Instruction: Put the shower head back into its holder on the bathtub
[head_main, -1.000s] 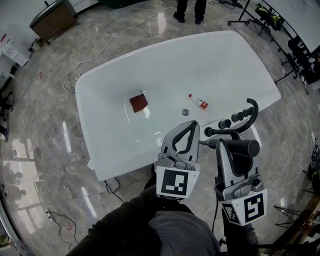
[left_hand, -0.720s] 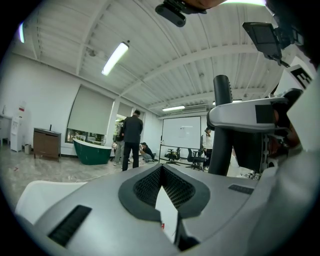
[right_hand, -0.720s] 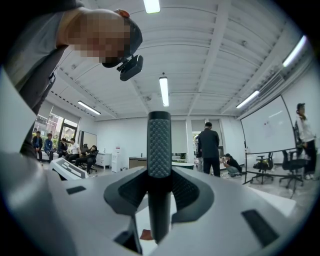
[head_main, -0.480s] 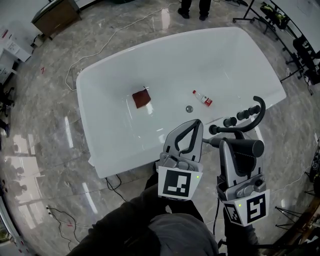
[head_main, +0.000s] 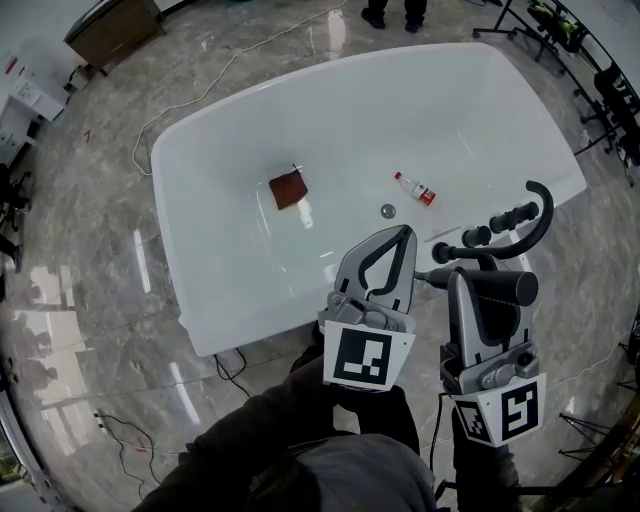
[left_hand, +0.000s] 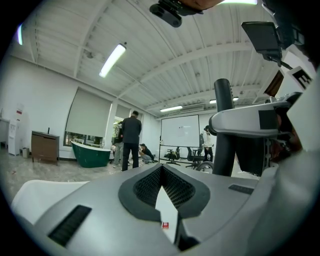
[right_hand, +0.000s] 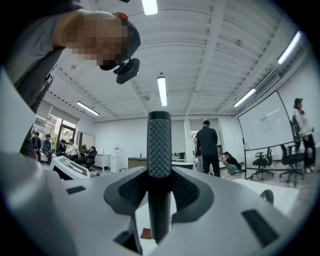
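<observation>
My right gripper (head_main: 478, 290) is shut on the shower head's black handle (head_main: 500, 288), which lies crosswise at its tips above the tub's near rim. In the right gripper view the textured handle (right_hand: 159, 150) stands upright between the pads of my right gripper (right_hand: 159, 182). Just beyond it on the rim stands the black tap set (head_main: 478, 238), with knobs and a curved spout (head_main: 543, 205). My left gripper (head_main: 392, 245) hovers beside it to the left, shut and empty. In the left gripper view the tips of my left gripper (left_hand: 161, 169) meet.
The white bathtub (head_main: 230, 150) holds a red cloth (head_main: 287, 190), a small bottle (head_main: 415, 190) and a drain (head_main: 387, 210). A cable (head_main: 190, 95) runs over the marble floor behind the tub. People stand at the far end. Stands crowd the right side.
Both grippers have sunk a little toward the tub's near rim, the right one still holding the shower head. Their jaws have not changed.
</observation>
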